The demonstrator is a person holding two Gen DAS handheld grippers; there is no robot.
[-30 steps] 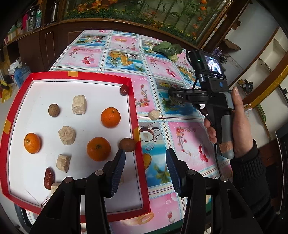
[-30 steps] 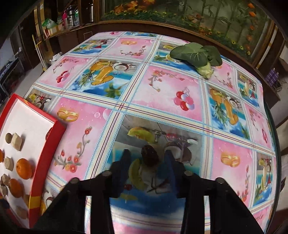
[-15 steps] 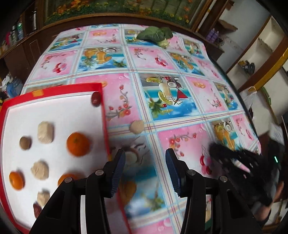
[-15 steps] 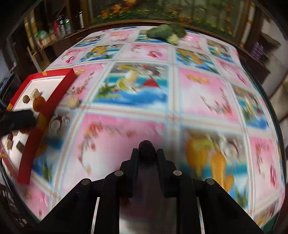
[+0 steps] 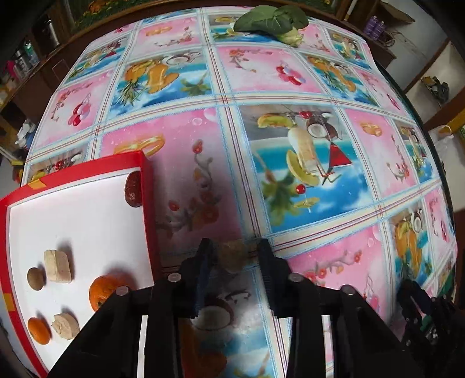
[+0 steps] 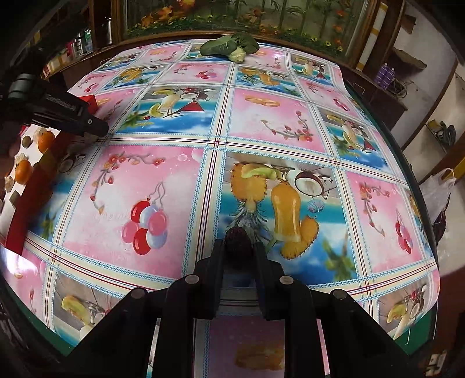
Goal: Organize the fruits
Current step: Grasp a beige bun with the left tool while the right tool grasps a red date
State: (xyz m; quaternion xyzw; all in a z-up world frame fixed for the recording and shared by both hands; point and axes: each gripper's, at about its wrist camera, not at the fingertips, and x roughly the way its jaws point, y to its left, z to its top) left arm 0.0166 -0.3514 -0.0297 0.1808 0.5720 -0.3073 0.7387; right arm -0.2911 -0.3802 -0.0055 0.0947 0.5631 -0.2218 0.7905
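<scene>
A red-rimmed white tray [image 5: 146, 203] lies at the left and holds oranges [image 5: 101, 292], beige chunks [image 5: 57, 266], a small brown fruit [image 5: 35, 278] and a dark red date [image 5: 133, 189]. My left gripper [image 5: 234, 253] is open, low over the tablecloth just right of the tray, with a beige-brown lump [image 5: 232, 256] between its fingers. My right gripper [image 6: 239, 247] is shut on a dark red date [image 6: 237, 237], held above the tablecloth. The left gripper [image 6: 87, 123] and the tray [image 6: 32, 192] show at the left of the right wrist view.
The table carries a fruit-print tablecloth [image 5: 290, 87]. A green leafy vegetable [image 5: 270, 21] lies at its far edge. Wooden cabinets and shelves surround the table. The table's edge curves along the right [image 6: 418, 180].
My left gripper has moved right off the tray and down around the beige lump. My right gripper closed on the dark date, lifted it and swung back toward the near right.
</scene>
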